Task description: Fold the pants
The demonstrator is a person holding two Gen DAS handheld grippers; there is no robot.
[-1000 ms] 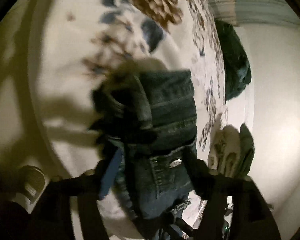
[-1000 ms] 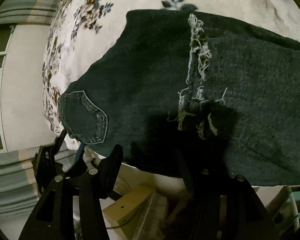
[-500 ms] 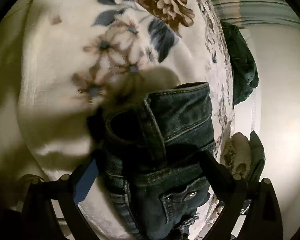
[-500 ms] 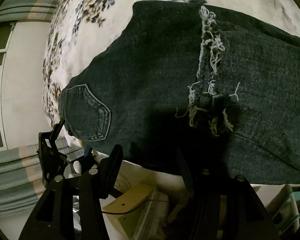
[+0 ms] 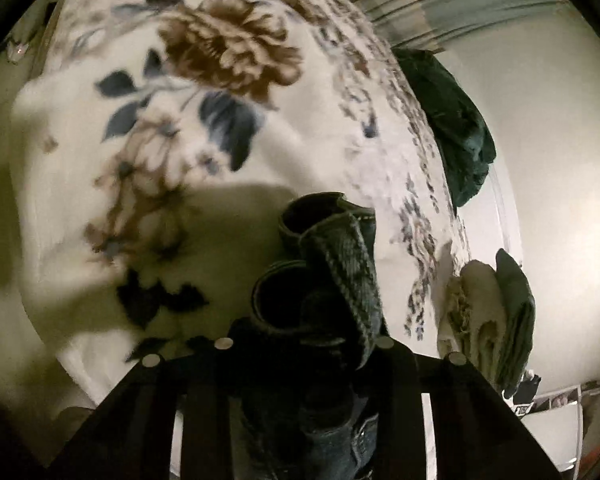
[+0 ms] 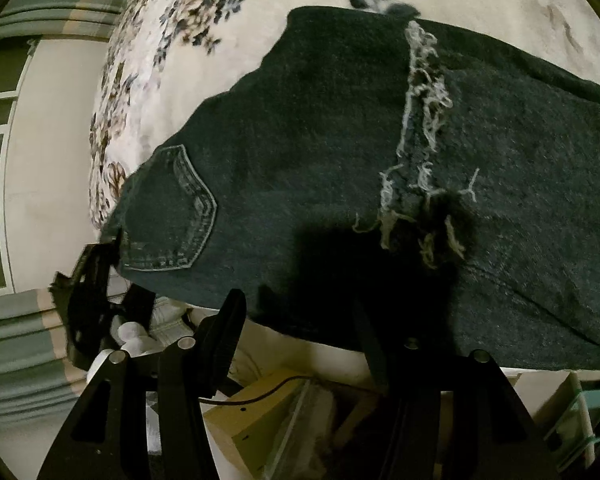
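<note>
Left tool [image 5: 300,344]: I see it just closing, pinching the bunched jeans [image 5: 332,280] waistband.
Right tool [image 6: 300,320]: half-wide, at the jeans' near edge; grip unclear.
Bed [image 5: 99,160]: floral blanket under jeans.

The jeans [image 6: 340,152] are dark blue denim, almost black in shadow, with paler blue double stitching round the back pocket [image 6: 179,216] and a pale, whitish-blue frayed strip [image 6: 424,120] of loose threads. In the left wrist view the bunched waistband [image 5: 340,264] shows lighter, faded blue along its seam. The bed cover [image 5: 99,160] is cream-white, printed with a large brown flower [image 5: 227,48], dark slate-blue leaves and small brown-and-blue sprigs along its edge. A dark green cloth [image 5: 456,128] lies at the cover's edge, near a cream and green folded pile [image 5: 496,312]. Both claws, left claw [image 5: 304,344] and right claw [image 6: 300,320], are matt black with silver screw heads. The curtain [image 6: 15,340] has grey-green and beige stripes.
</note>
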